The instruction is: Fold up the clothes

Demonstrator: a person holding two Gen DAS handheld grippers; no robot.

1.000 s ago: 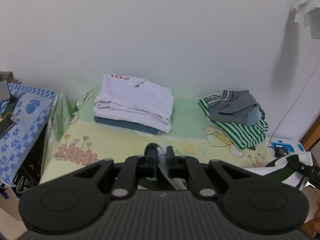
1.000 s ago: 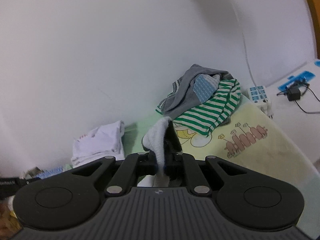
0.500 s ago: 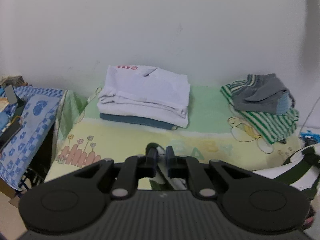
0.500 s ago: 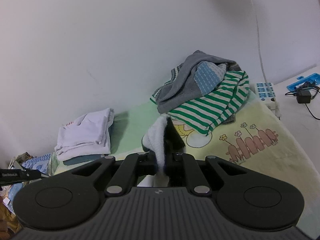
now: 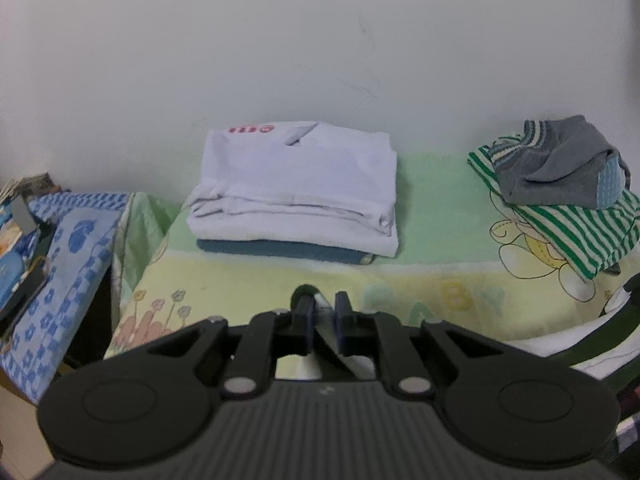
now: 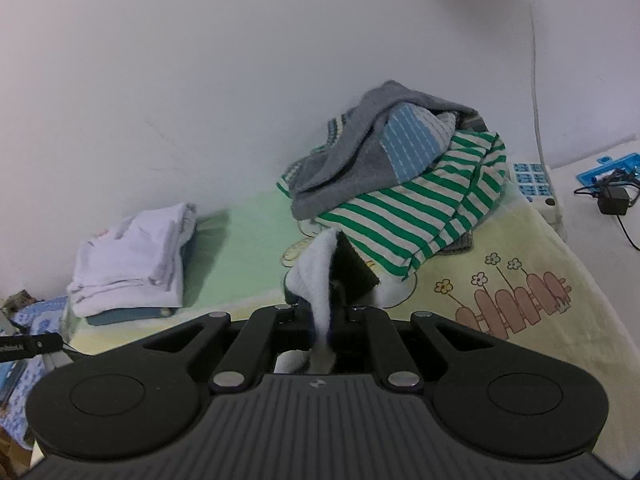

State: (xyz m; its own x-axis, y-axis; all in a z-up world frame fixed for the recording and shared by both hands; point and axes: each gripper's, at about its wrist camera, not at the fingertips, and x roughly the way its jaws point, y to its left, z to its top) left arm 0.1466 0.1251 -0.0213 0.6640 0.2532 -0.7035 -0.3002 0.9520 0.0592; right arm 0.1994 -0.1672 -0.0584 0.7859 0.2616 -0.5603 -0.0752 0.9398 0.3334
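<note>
On the cartoon-print blanket, against the wall, two piles. At 11 o'clock in the left view: a folded stack, white garment squared on top of a dark teal one, edges lined up. That pile lies as folded clothes should. At 2 o'clock: a loose heap, grey knit slumped over a green-striped top, no edges matched, likely awaiting folding.

The left gripper has its fingers drawn close on a thin fold of dark-and-white cloth. The right gripper pinches a bunched edge of the held garment, white fabric with a dark patch, standing up out of the grip at 12 o'clock. Both tools sit low over the blanket's near edge, so my reading is that one garment is gripped at two points to keep it taut for laying out or a fold (which stage of the fold, the views do not settle).

Hard to make out: the garment's body is hidden beneath both tool housings; only a dark green and white strip shows at 4 o'clock in the left view, cut by the frame. Whether both grippers hold the same piece is a judgement, not seen. At 9 o'clock, a blue checked cloth over something unidentifiable. A power strip and charger cable sit at 2 o'clock in the right view.
</note>
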